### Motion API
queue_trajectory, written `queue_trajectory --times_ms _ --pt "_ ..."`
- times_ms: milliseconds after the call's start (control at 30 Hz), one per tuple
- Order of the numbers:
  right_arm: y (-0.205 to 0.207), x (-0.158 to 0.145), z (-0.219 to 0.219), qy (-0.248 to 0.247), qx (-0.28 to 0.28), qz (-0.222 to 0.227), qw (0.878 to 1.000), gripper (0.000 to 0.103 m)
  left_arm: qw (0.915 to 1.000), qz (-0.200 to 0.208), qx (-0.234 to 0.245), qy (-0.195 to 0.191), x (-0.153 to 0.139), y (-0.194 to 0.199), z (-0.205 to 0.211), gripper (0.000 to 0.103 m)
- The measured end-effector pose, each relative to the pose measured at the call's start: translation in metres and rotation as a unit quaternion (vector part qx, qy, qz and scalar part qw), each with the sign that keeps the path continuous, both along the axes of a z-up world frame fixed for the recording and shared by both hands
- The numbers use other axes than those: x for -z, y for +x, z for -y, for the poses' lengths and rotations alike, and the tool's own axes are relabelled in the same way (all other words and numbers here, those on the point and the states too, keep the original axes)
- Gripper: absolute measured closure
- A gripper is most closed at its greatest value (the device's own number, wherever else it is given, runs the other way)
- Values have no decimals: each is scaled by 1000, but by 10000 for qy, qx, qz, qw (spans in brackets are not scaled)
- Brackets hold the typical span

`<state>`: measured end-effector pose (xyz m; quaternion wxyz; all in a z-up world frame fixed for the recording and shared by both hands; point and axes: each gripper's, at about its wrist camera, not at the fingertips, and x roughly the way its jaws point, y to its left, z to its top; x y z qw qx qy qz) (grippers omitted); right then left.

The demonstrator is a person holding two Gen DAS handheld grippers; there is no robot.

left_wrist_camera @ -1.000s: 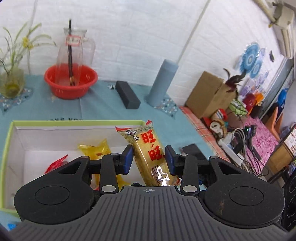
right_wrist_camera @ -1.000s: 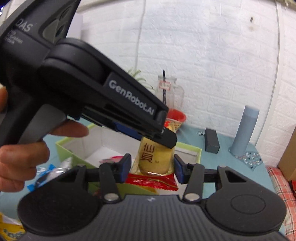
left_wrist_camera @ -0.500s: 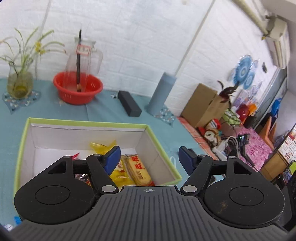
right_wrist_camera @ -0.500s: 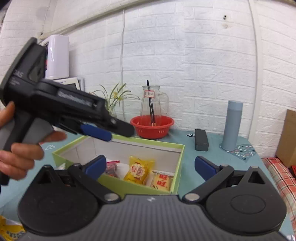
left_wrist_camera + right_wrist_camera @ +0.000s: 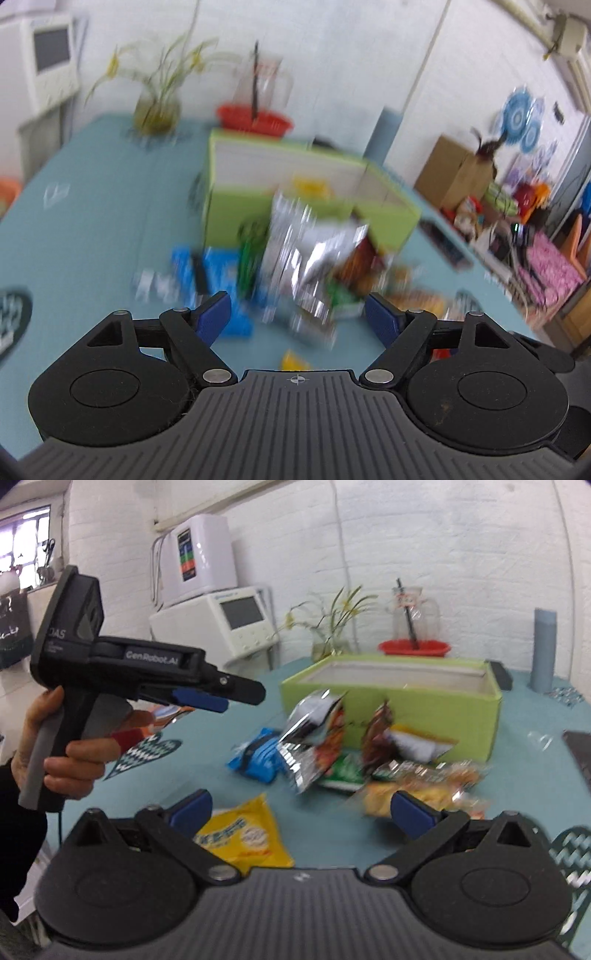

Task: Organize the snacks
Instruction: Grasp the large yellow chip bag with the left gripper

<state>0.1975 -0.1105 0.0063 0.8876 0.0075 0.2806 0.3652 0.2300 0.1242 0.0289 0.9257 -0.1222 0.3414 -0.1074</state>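
A green box (image 5: 399,709) with a white inside stands on the teal table; it also shows blurred in the left wrist view (image 5: 295,184). A heap of snack packets lies in front of it: a silver bag (image 5: 314,731), a blue packet (image 5: 258,757), a yellow packet (image 5: 240,838) and an orange-clear packet (image 5: 424,786). My left gripper (image 5: 298,317) is open and empty, above the near side of the heap. In the right wrist view the left gripper (image 5: 221,692) hangs in the air left of the heap. My right gripper (image 5: 299,810) is open and empty, above the yellow packet.
A red basket (image 5: 413,648) with a glass jug, a plant vase (image 5: 328,642) and a grey cylinder (image 5: 545,650) stand behind the box. White appliances (image 5: 218,620) stand at the far left. A cardboard box (image 5: 454,177) and clutter lie off the table's right side.
Both grippers let go of their snacks over the box, opened, and have pulled back from it. They now hang over the heap of packets in front of the box.
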Motion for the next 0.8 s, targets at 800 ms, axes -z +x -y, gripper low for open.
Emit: queue_trajectory --times_ms 800 --pt "-4 40 -76 -575 -170 -593 9964 1 9875 -1005 506 -1103 49 -11 -16 43"
